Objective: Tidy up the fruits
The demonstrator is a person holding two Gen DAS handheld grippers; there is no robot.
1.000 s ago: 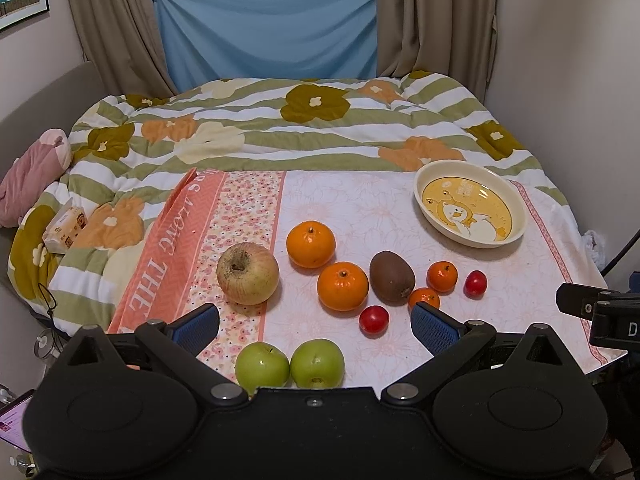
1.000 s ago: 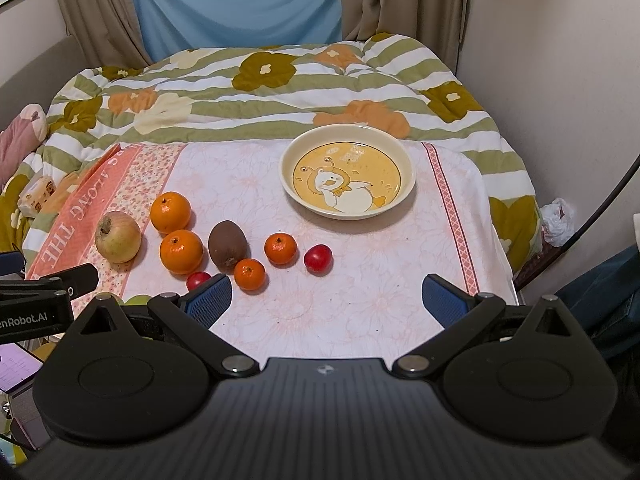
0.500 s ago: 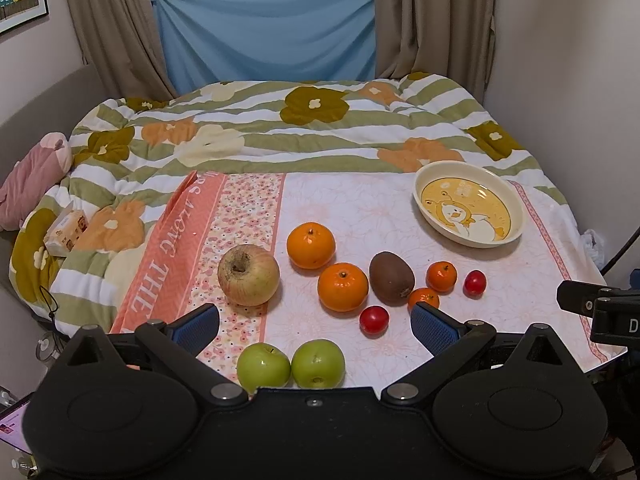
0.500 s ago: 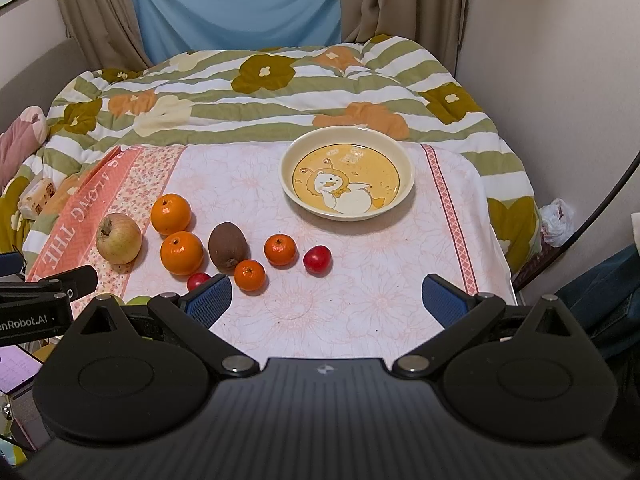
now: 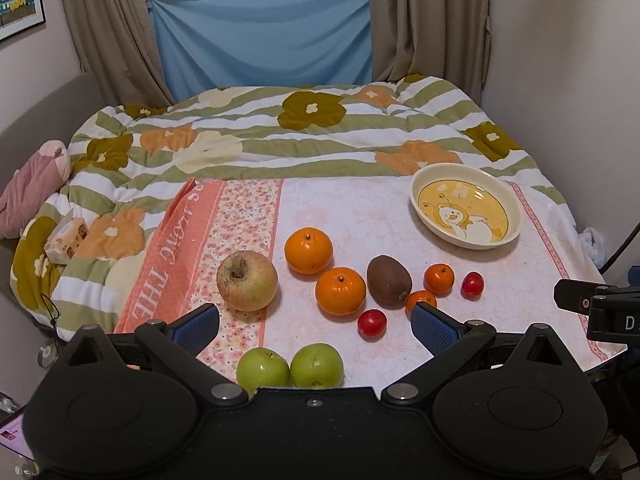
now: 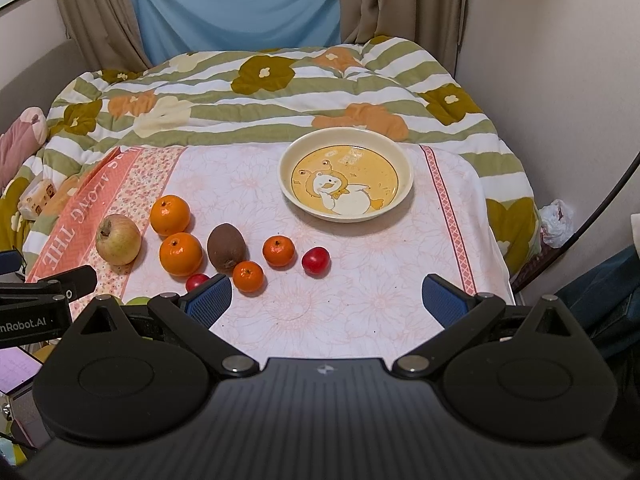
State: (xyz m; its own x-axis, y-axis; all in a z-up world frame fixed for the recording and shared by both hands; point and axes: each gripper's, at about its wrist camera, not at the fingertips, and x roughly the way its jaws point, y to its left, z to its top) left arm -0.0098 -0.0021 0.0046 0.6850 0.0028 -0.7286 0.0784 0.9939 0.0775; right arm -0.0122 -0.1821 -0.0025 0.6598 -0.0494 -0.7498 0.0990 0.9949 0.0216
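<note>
Fruit lies on a pink floral cloth point(image 5: 360, 216): a yellow-red apple point(image 5: 247, 281), two oranges point(image 5: 308, 250) point(image 5: 340, 291), a kiwi point(image 5: 389, 279), two small tangerines point(image 5: 439, 278) point(image 5: 421, 301), two red cherry tomatoes point(image 5: 371, 323) point(image 5: 472, 284), two green apples point(image 5: 262, 369) point(image 5: 316, 365). A cream duck-print bowl point(image 5: 516, 216) point(image 6: 404, 160) stands empty at the back right. My left gripper point(image 5: 314, 326) is open and empty above the green apples. My right gripper point(image 6: 326, 300) is open and empty over bare cloth right of the fruit.
A striped flowered quilt point(image 5: 280, 136) covers the bed behind the cloth. A pink pillow point(image 5: 28, 188) and a tissue pack point(image 5: 66, 240) lie at the left. Walls close in on the right; curtains point(image 5: 260, 40) hang behind. The cloth's edge drops off at the right.
Both grippers have tilted up slightly, so the scene sits a little lower in view. Nothing was grasped or moved.
</note>
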